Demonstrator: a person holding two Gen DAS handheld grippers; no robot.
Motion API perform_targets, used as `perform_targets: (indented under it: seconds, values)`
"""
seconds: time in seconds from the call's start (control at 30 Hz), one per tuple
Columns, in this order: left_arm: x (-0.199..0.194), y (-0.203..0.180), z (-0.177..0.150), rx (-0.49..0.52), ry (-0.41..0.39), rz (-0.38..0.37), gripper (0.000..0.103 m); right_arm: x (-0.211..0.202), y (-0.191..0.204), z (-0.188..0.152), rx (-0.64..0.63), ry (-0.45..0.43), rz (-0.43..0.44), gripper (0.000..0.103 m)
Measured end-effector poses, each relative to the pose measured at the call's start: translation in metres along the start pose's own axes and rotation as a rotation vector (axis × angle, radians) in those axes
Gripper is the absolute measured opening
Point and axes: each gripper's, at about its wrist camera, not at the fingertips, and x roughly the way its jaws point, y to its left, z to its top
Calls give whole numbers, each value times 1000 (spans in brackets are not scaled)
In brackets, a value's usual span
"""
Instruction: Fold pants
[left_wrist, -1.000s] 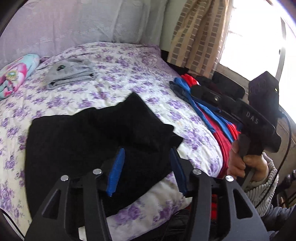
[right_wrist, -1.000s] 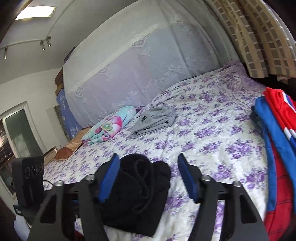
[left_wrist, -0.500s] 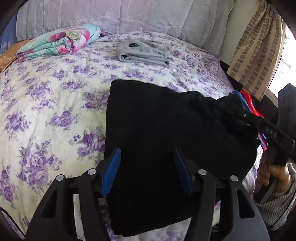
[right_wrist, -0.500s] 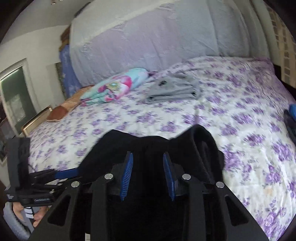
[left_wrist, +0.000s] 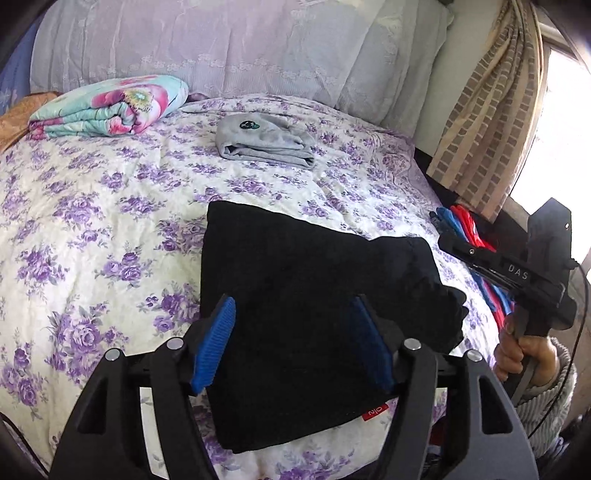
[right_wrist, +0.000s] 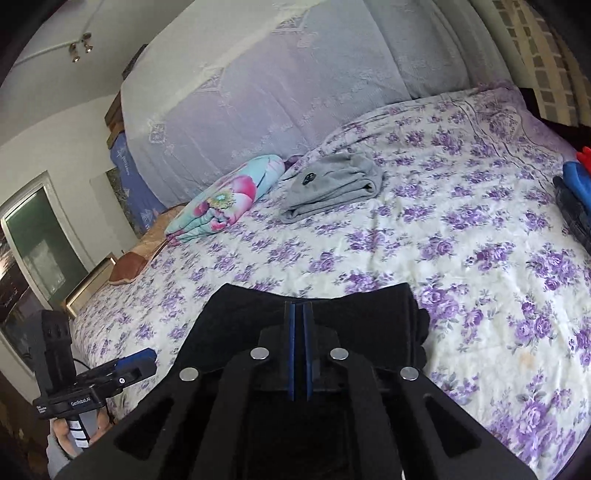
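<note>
Purple-flowered bedding covers the bed (left_wrist: 110, 229) under our folded black fabric pants (left_wrist: 295, 280). We angle our left gripper (left_wrist: 295, 339) downward over them, its jaws just spreading, touching nothing. Our right gripper (right_wrist: 298, 332) has its pads pressed together above the pants' right edge.

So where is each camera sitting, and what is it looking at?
Left wrist: rides the left tool, looking over the black pants up the bed; the right tool and hand show.
Right wrist: rides the right tool, shut, facing the headboard; the left tool shows.
Shared: pants, gray folded clothes, flowery blanket.
</note>
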Motion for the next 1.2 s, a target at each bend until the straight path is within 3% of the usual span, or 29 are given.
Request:
perform_targets:
  seconds: [0.07, 0.1, 0.13, 0.17, 0.23, 0.33, 0.47, 0.53, 0.67, 0.77, 1.07, 1.2]
  values:
    - [8, -6, -6, 42, 12, 57, 70, -5, 8, -11, -36, -2, -24, 18]
    - [13, -6, -9, 50, 27, 73, 70, -8, 10, -17, -53, -6, -47, 42]
    - [20, -4, -12, 46, 47, 88, 70, -8, 10, -25, -71, -3, -72, 56]
    - [28, 0, -15, 37, 70, 103, 70, -4, 9, -33, -87, 19, -105, 56]
    - [43, 13, -24, 12, 102, 115, 82, 13, -1, -54, -113, 94, -146, 57]
    - [46, 21, -32, -17, 74, 135, 94, 15, 0, -65, -162, 61, -162, 57]
    - [36, 22, -32, -32, 51, 154, 94, -2, 15, -58, -174, 21, -181, 57]
    - [31, 24, -32, -29, 28, 201, 94, -13, 25, -54, -201, -14, -169, 59]
    - [26, 30, -29, -18, 7, 289, 94, -16, 37, -55, -271, -27, -195, 75]
    - [25, 36, -28, -31, 7, 305, 94, 12, 19, -66, -234, 77, -222, 77]
    - [22, 39, -27, -34, 6, 321, 94, -12, 14, -52, -162, 16, -146, 82]
    - [21, 39, -26, -36, 7, 319, 94, -32, 2, -40, -115, -38, -158, 88]
